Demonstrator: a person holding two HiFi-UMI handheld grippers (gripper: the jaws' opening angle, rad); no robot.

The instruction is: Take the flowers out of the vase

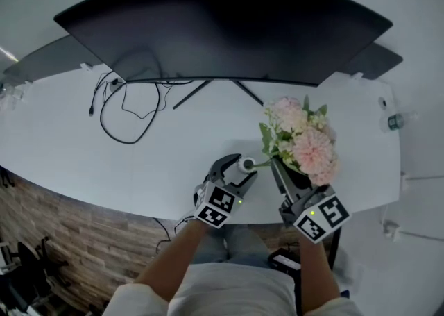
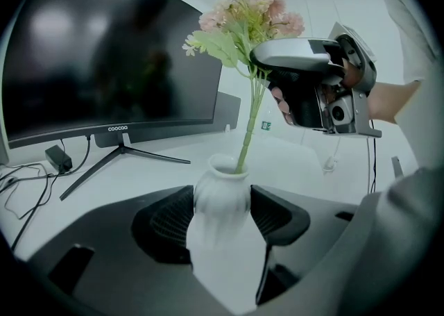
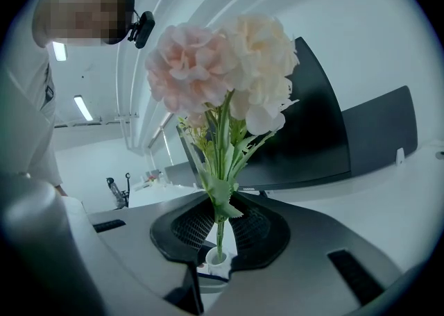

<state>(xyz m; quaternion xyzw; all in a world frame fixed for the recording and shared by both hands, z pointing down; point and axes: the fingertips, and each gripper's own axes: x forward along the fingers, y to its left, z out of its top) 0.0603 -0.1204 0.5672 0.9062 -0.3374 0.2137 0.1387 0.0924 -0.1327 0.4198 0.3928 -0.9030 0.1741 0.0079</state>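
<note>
While the curved monitor (image 1: 222, 26) fills the back of the white desk (image 1: 62, 141), its thin stand legs (image 1: 208, 91) splay toward the front, and a black cable (image 1: 125, 110) loops at the left, well apart from both grippers. A 2nd dark screen (image 1: 48, 57) shows behind the monitor.

The vase (image 2: 220, 193), white and ribbed, sits over the desk's near edge. It is held between the 2 jaws of the left gripper (image 2: 223, 219), whose pads press on its sides. Its mouth faces up, and whether its base touches the desk cannot be told.

The flowers (image 3: 222, 71) are 1 bunch of pale pink and cream blooms with green leaves. Their stems (image 3: 220, 228) stand in the vase mouth. The long axis runs up out of the neck and leans toward the person's right, with the blooms highest. The right gripper (image 3: 220, 223) pinches the stems above the rim, its jaws closed on them just under the lowest leaves. From the left gripper view, that gripper crosses the bunch between blooms and vase. The person's hand (image 2: 281, 99) is wrapped round it.
</note>
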